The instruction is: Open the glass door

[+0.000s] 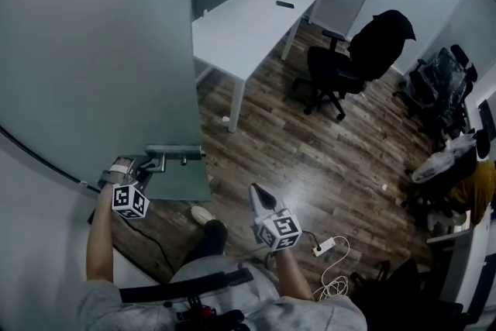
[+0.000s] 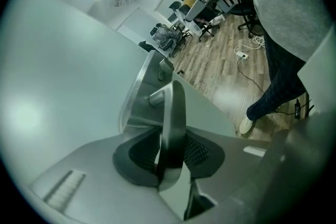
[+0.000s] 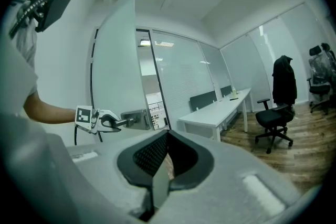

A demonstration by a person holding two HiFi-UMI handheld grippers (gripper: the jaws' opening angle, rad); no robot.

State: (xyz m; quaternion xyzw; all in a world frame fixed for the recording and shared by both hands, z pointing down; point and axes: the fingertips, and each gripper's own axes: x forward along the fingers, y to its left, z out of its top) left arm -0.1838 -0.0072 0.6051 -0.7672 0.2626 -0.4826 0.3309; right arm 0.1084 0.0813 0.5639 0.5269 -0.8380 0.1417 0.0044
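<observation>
White desk [image 1: 242, 27] stands near black office chair [image 1: 341, 70]

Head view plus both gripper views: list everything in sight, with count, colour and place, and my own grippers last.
glass door: one, frosted grey-white, left of the head view
door handle: one, silver metal lever, on the door
desk: one, white, top centre, beyond the door
small items: two, one dark and one pale, far end of the desk
office chair: one, black, dark jacket over its back, right of the desk
more chairs: black, far right, count unclear
power strip: one, white with white cable, on the floor at lower right
floor: brown wood planks
left gripper: grey, shut on the door handle
right gripper: grey, jaws together, empty, above the floor
</observation>
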